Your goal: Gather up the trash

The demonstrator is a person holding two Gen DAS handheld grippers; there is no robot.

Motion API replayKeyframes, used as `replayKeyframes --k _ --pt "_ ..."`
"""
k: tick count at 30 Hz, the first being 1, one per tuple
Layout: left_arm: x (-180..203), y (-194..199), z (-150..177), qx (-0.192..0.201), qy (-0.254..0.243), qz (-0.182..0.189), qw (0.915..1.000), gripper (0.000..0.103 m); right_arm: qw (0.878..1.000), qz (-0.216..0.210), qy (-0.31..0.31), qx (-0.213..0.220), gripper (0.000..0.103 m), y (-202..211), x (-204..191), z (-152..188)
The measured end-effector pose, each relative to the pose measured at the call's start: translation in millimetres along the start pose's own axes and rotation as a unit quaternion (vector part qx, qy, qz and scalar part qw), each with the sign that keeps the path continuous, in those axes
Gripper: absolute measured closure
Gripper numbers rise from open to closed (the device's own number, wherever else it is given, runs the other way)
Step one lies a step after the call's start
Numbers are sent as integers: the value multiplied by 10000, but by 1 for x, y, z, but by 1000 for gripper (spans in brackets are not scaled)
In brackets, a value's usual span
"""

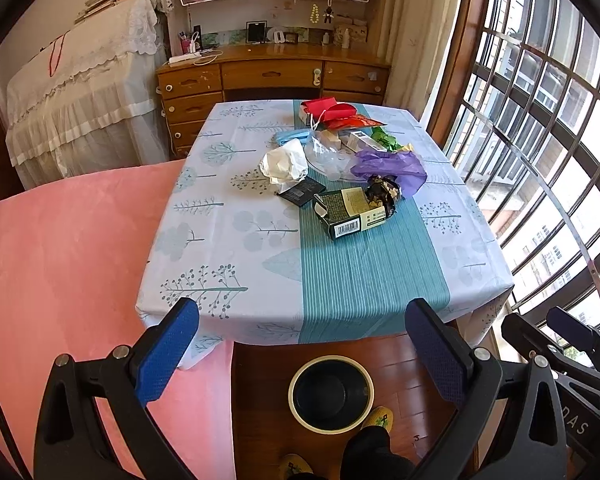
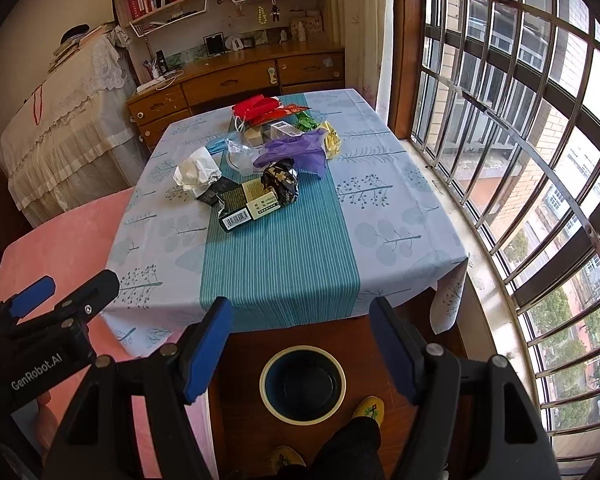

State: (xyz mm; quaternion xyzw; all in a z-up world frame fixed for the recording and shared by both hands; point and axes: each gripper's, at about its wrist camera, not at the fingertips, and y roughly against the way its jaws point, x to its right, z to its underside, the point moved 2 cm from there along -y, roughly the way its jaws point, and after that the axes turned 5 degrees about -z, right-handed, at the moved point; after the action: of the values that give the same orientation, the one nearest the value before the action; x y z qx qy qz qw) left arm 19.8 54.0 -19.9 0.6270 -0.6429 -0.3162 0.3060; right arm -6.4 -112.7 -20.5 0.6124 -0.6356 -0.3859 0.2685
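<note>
A pink bed (image 1: 60, 264) lies along the left of a table (image 1: 228, 240) spread with a pale tree-print cloth and a teal striped runner (image 1: 364, 276); a barred window (image 1: 540, 160) curves along its right side and a wooden desk (image 1: 272, 76) stands beyond its far edge. Both grippers hang above the floor short of the table's near edge, side by side, holding nothing: the left gripper (image 1: 302, 350) has its blue pads wide apart, and the right gripper (image 2: 300, 350) is likewise spread. On the wood floor below them, just in front of the table, sits a round bin (image 1: 331, 394) with a cream rim and dark inside, a yellow slipper (image 2: 369, 408) touching its right side. The trash is heaped on the runner's far half: a purple bag (image 1: 392, 166), a crumpled white paper (image 1: 284, 166), a green box (image 1: 352, 212) nearest the grippers, a dark crinkled wrapper (image 1: 382, 194) resting on it, a flat black packet (image 1: 302, 191), and red wrappers (image 1: 332, 114) at the far end.
</note>
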Motion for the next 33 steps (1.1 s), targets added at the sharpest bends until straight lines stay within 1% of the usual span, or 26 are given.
replayKeyframes --k 4,8,11,14,16,17,20,22,25,28,30,31,33 --pt "2 -9 -8 4 -35 89 10000 1 9999 37 -66 70 31 -3 3 -10" --pt "4 -24 -20 -21 -4 99 9999 1 10000 1 -8 25 31 -18 3 -25" --pt "1 -41 -32 -84 172 75 9998 1 9999 -89 108 -65 31 -37 2 -42" --pt "-4 -61 -46 -152 466 -32 9988 1 9992 -230 279 -147 31 -60 3 -64" --pt "-7 -78 -56 -241 683 -182 9972 1 9979 -414 399 -283 32 -81 3 -81" --pt "-9 -85 -60 -301 798 -265 9960 1 9964 -561 462 -433 32 -94 4 -90" --pt "-15 -114 -68 -565 1208 -526 9897 1 9871 -1088 527 -1052 32 -139 4 -107" --pt "-19 -131 -68 -634 1325 -799 9859 1 9803 -1320 428 -1404 33 -170 9 -114" --pt "-21 -155 -67 -745 1381 -1281 9793 1 9687 -1640 32 -1866 36 -213 17 -115" --pt "-21 -175 -65 -938 1352 -1518 9746 2 9496 -2075 -584 -2277 37 -247 22 -110" --pt "-22 -184 -64 -1004 1315 -1668 9720 2 9366 -2359 -1032 -2375 37 -261 22 -107" --pt "-23 -188 -64 -1024 1305 -1728 9709 2 9323 -2452 -1202 -2371 37 -266 22 -106" --pt "-25 -196 -65 -1079 1316 -1826 9684 2 9283 -2524 -1410 -2337 37 -274 19 -106"
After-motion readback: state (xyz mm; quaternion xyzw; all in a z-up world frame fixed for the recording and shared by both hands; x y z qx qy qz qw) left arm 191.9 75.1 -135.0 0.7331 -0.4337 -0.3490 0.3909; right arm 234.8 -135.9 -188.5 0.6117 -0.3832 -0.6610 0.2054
